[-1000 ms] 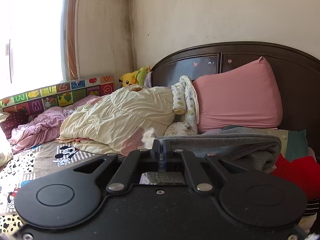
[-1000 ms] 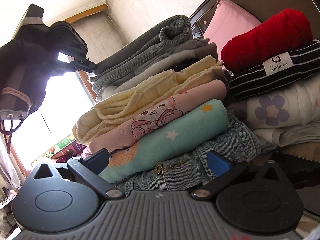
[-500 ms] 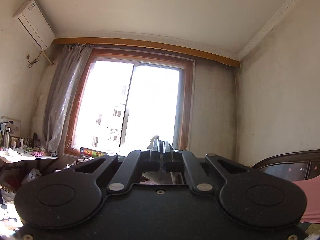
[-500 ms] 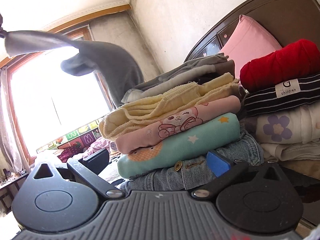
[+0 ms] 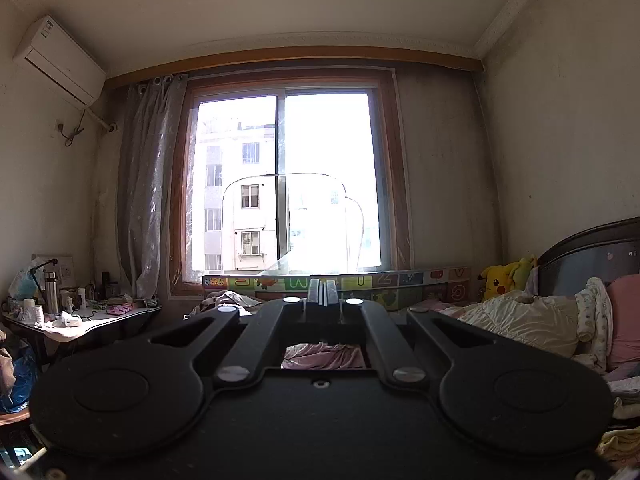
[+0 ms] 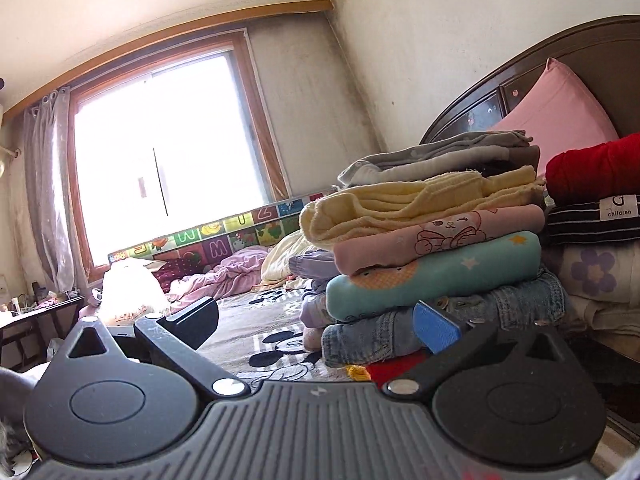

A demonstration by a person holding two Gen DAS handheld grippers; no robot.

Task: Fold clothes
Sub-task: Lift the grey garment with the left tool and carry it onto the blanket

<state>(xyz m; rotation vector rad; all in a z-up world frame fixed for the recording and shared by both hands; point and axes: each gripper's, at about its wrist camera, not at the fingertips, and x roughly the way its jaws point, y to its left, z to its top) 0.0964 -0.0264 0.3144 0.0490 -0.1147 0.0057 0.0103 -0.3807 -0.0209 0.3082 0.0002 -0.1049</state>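
- Left wrist view: the left gripper (image 5: 322,292) points roughly level at the window (image 5: 288,184), away from the clothes.
- Its jaws are fully closed, fingertips touching. No cloth shows between them, so it appears to carry nothing.
- Far right in this view, a cream quilt (image 5: 520,320) lies bunched against a pink pillow (image 5: 624,320). This is bedding and is judged not to be part of the work.
- At the near right edge, a pale yellow cloth edge (image 5: 624,444) is partly in frame. Whether it is folded cannot be told.
- Right wrist view: the right gripper (image 6: 314,324) stands wide apart and holds nothing. Its blue-padded finger sits just in front of the near stack.
- Done: the near stack (image 6: 432,240) holds five folded items on the bed, from the top a grey garment (image 6: 440,152), a yellow knit (image 6: 420,200), a pink printed top (image 6: 440,236), a teal starred top (image 6: 432,276) and jeans (image 6: 460,320).
- Done: a second stack (image 6: 592,220) just right of it holds a red item, a striped item labelled "children" and a white flowered item.
- Left: a lilac garment (image 6: 312,264) lies loose just left of the near stack, and crumpled pink fabric (image 6: 232,276) lies farther left on the bed.
- A grey fabric patch (image 6: 12,384) shows at the near left edge. Its state cannot be told.
- Judgement: the task is well advanced, with a few loose pieces remaining.
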